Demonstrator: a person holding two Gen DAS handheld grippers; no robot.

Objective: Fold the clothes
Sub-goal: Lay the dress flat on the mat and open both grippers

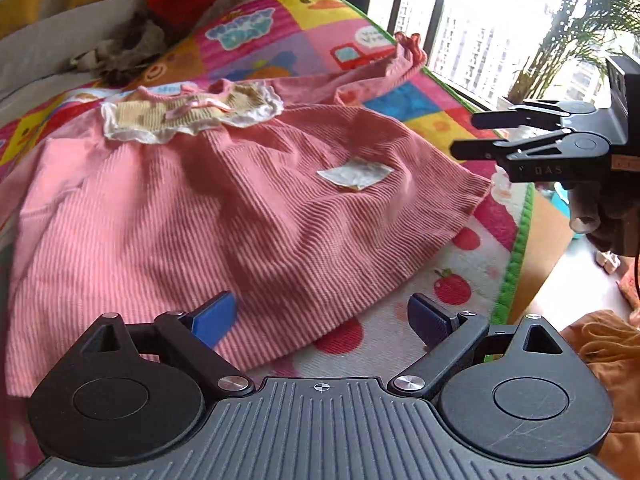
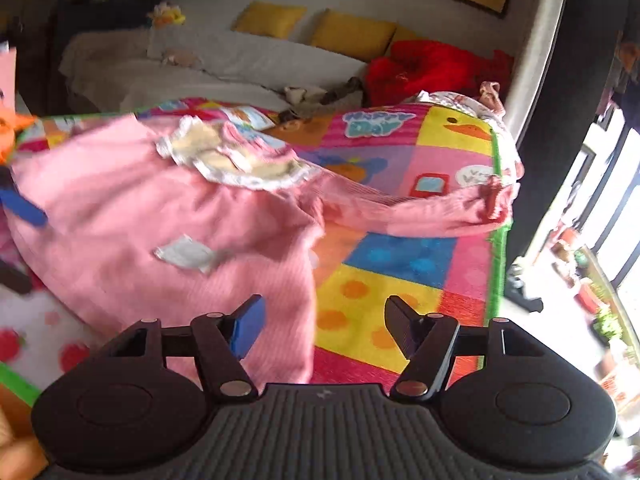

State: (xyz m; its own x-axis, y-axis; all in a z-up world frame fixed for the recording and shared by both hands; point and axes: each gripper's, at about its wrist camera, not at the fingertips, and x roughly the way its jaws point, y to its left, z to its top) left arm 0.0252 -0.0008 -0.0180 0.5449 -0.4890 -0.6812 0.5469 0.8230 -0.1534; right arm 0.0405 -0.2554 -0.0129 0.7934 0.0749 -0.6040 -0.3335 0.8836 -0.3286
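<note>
A pink ribbed child's dress [image 1: 224, 208] lies spread on a colourful play mat [image 1: 404, 344], back side up. It has a cream frilled collar [image 1: 188, 114] and a white label [image 1: 356, 174]. One long sleeve [image 1: 376, 76] stretches toward the window. My left gripper [image 1: 320, 320] is open and empty, just above the dress hem. The right gripper [image 1: 464, 136] appears at the right, beyond the dress's side edge. In the right wrist view, my right gripper [image 2: 322, 326] is open and empty over the dress's side edge [image 2: 308, 280]; the sleeve [image 2: 420, 208] reaches to the mat's green border.
An orange garment [image 1: 600, 352] lies off the mat at the lower right. A white sofa [image 2: 224, 64] with yellow cushions [image 2: 352, 32] and a red plush pile [image 2: 432, 66] stands behind the mat. Windows [image 1: 480, 20] and plants are at the right.
</note>
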